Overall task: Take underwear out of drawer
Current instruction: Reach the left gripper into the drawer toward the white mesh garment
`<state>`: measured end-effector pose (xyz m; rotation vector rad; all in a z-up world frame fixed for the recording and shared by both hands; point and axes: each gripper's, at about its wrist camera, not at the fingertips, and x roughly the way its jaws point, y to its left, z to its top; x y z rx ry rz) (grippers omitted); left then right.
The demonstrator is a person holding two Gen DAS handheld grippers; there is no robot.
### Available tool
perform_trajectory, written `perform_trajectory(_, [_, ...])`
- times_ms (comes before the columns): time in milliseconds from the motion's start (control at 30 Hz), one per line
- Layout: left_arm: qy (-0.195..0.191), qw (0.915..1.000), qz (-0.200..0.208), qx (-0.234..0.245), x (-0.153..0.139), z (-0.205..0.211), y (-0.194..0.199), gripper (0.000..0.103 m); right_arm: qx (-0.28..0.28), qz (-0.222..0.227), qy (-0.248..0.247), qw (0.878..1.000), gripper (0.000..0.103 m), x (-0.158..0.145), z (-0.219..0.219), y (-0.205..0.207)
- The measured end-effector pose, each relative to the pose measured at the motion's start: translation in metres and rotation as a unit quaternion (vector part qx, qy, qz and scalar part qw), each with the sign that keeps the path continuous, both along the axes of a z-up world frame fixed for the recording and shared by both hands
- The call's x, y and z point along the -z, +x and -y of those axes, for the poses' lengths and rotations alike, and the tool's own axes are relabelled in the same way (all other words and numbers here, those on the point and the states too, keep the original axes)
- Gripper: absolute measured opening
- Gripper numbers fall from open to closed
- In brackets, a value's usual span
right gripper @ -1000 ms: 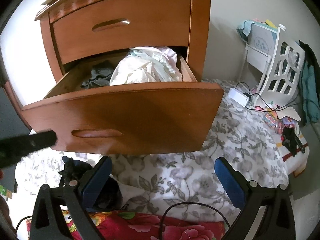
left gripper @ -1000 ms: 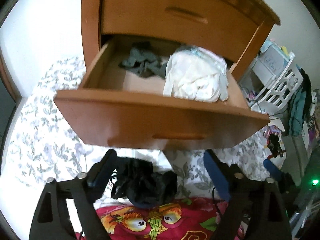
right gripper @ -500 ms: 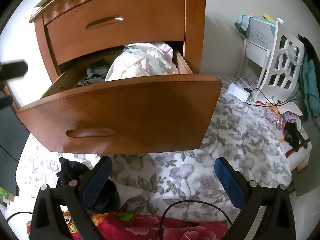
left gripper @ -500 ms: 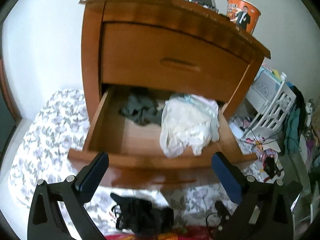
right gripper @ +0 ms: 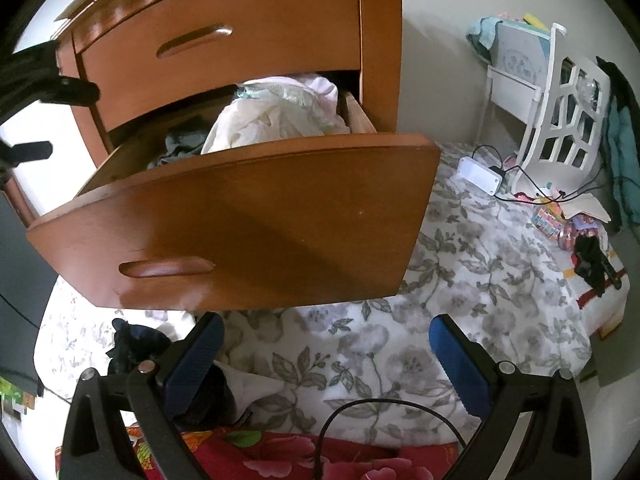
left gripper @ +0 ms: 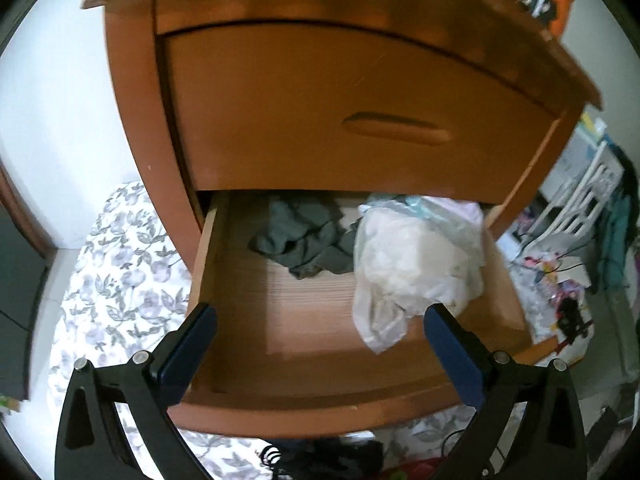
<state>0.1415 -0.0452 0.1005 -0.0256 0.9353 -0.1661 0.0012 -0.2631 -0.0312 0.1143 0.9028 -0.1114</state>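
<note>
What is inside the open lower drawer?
The open drawer holds a crumpled grey-green garment at the back and a pale cloth bundle to its right, with bare wood in front. What lies under the bundle is covered.

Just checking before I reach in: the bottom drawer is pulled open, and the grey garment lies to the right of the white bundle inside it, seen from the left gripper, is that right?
Not quite. The bottom drawer is pulled open, but the grey garment lies to the left of the white bundle, not the right. The left wrist view shows it.
</note>
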Motion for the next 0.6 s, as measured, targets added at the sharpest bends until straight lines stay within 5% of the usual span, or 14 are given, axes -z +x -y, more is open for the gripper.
perform_trajectory(600, [-0.014,0.9923,-0.115,0.042,0.045,0.092,0.082,0.102,0.005,-0.013,0.005,1.000,0.103,0.014,0.010,0.010])
